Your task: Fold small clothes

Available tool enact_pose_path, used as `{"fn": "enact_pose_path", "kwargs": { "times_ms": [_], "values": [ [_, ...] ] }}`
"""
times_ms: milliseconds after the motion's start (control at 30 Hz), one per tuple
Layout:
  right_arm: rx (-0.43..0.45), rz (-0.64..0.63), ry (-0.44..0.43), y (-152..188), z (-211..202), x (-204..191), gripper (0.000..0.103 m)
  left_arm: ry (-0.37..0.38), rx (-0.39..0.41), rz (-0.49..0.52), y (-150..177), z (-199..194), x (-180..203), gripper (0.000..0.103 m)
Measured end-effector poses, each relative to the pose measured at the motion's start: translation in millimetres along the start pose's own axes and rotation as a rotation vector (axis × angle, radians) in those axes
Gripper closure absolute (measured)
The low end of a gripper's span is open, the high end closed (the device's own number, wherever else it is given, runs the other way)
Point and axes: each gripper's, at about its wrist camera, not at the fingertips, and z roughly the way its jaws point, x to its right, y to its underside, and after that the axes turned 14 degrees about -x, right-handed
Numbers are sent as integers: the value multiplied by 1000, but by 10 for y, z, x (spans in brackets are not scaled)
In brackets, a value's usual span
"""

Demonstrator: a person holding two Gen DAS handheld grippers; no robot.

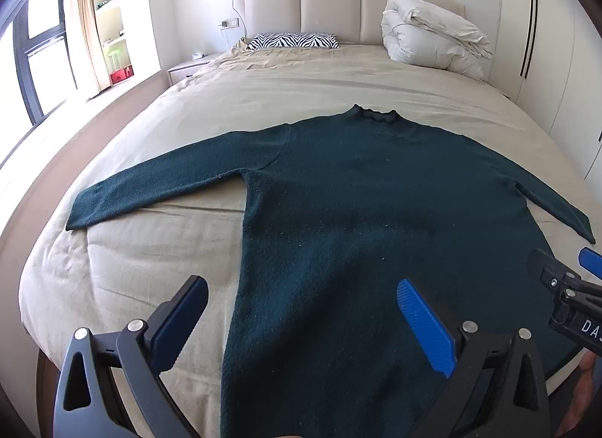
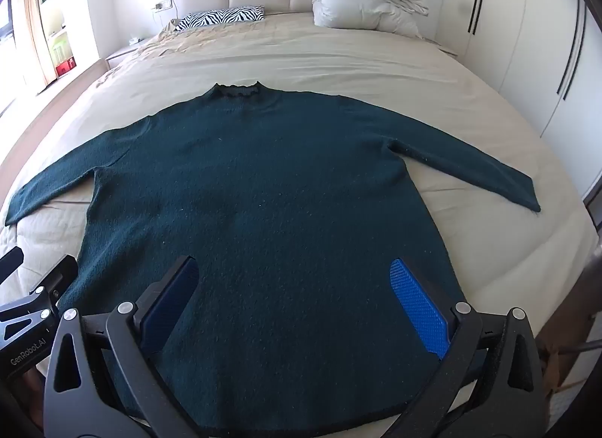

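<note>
A dark green long-sleeved sweater (image 1: 357,204) lies flat on the beige bed (image 1: 263,99), collar away from me, both sleeves spread out to the sides. It also shows in the right wrist view (image 2: 271,193). My left gripper (image 1: 301,298) is open and empty, hovering over the sweater's lower left part near its left edge. My right gripper (image 2: 293,280) is open and empty over the sweater's lower middle, near the hem. The right gripper's tip shows at the right edge of the left wrist view (image 1: 564,287).
A zebra-print pillow (image 1: 293,41) and a folded white duvet (image 1: 432,35) lie at the headboard end. A nightstand (image 1: 188,65) and window stand to the left, wardrobe doors (image 1: 545,43) to the right. The bed's foot edge is just below the grippers.
</note>
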Motion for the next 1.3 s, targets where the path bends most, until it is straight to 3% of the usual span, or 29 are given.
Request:
{"fn": "enact_pose_path", "kwargs": {
  "times_ms": [1300],
  "values": [
    [-2, -13, 8, 56, 21, -62, 0, 13, -15, -14, 74, 29, -46, 0]
  ]
}}
